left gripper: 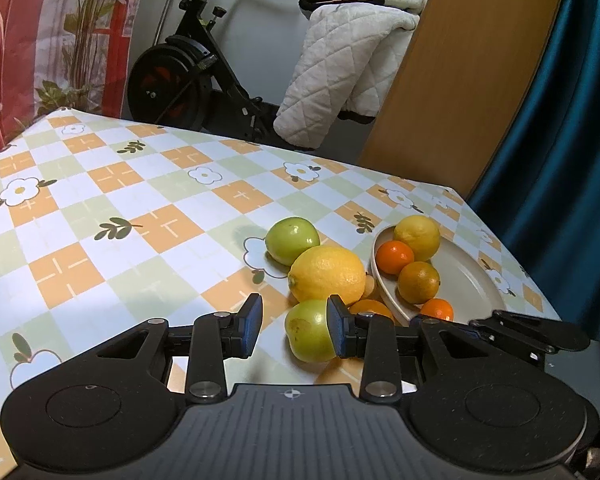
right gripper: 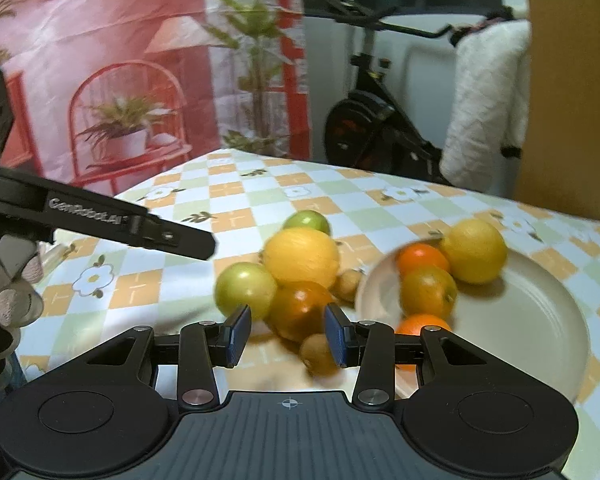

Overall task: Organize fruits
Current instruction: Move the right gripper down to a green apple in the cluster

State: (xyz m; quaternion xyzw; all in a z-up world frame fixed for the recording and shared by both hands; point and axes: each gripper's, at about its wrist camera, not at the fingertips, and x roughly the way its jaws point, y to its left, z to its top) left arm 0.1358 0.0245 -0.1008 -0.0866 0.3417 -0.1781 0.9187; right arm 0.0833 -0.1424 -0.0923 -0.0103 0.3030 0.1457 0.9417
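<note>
Lettering reading "GenRobot.AI" ran along the arm of the left gripper (right gripper: 100, 224) as it crossed the right wrist view, with a gloved hand (right gripper: 12, 304) wrapped round its grip at the frame's left edge; no other writing could be read. The left wrist view, the sharper of the two, showed the left gripper (left gripper: 294, 330) with its blue pads parted and nothing between them, the right pad in front of a green fruit (left gripper: 308, 332) without clearly pressing it. The right gripper (right gripper: 288, 336) likewise stood parted and empty over the pile.

Only the right wrist view, blurred as it was, showed a dark orange (right gripper: 300, 308) and two small brown fruits, one (right gripper: 318, 354) just by the right pad and one (right gripper: 348, 284) at the rim of the plate (right gripper: 520, 320).

Fruits lay clustered on a checked floral tablecloth (left gripper: 120, 208): a second green fruit (left gripper: 292, 240), a large lemon (left gripper: 326, 274) and the nearer green one touching one another beside the plate. On the cream plate (left gripper: 468, 280) sat a smaller lemon (left gripper: 418, 236), a bright orange (left gripper: 394, 257), a duller orange (left gripper: 418, 282) and another orange (left gripper: 438, 310) near the rim.
</note>
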